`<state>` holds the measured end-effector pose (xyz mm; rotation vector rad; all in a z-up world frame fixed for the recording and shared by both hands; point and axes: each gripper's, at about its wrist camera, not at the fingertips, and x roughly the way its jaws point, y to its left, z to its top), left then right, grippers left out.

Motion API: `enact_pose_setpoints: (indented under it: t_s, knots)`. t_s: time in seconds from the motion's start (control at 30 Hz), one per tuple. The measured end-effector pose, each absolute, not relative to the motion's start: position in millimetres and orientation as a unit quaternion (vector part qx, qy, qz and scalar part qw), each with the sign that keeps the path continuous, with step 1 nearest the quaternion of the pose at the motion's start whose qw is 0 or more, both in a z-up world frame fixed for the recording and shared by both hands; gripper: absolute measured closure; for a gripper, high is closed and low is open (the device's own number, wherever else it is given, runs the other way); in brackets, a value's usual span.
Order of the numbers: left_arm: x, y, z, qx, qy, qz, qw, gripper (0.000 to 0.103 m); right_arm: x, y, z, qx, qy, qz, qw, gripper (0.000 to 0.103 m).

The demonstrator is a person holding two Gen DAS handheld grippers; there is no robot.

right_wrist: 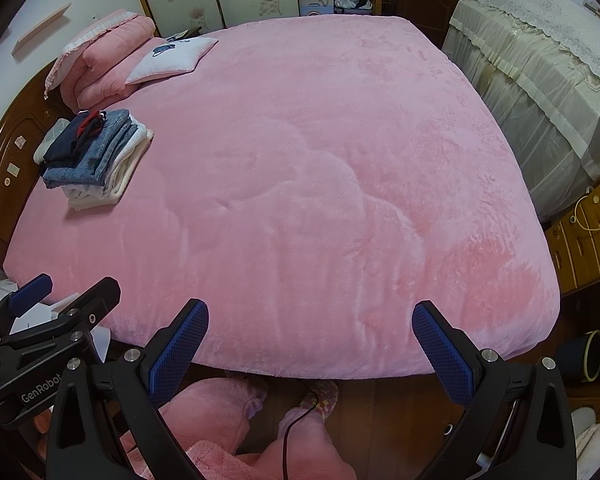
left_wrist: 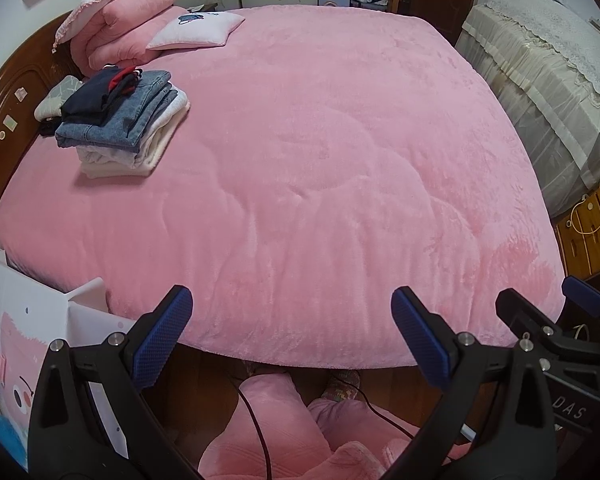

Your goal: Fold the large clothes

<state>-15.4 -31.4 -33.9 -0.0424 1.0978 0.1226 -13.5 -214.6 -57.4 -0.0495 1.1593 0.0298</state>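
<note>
A stack of folded clothes (left_wrist: pixel 120 120), with dark and denim pieces on white ones, lies at the left of the pink bed (left_wrist: pixel 320 160), near the headboard. It also shows in the right wrist view (right_wrist: pixel 96 156). My left gripper (left_wrist: pixel 292 336) is open and empty, held off the near edge of the bed. My right gripper (right_wrist: pixel 310 346) is open and empty beside it, also off the near edge of the pink bed (right_wrist: pixel 300 180). Each gripper shows at the edge of the other's view: the right gripper (left_wrist: pixel 540 312) and the left gripper (right_wrist: pixel 68 292).
Folded pink bedding (left_wrist: pixel 124 20) and a small white pillow (left_wrist: pixel 196 30) lie at the head of the bed. A wooden headboard (left_wrist: pixel 16 104) stands at the left. Covered furniture (left_wrist: pixel 540 80) and wooden drawers (left_wrist: pixel 592 232) stand at the right. A white box (left_wrist: pixel 40 344) stands at the lower left.
</note>
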Motion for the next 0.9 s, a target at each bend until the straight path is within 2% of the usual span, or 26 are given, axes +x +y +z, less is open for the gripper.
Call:
enact_pose_setpoints:
  t_s: [0.9]
  knots:
    - [-11.1,-39.1,-32.5,-0.017,0.519,0.062,0.853,0.004,-14.0,-213.2,-54.4,-0.021,0.547,0.01,0.837,0.0]
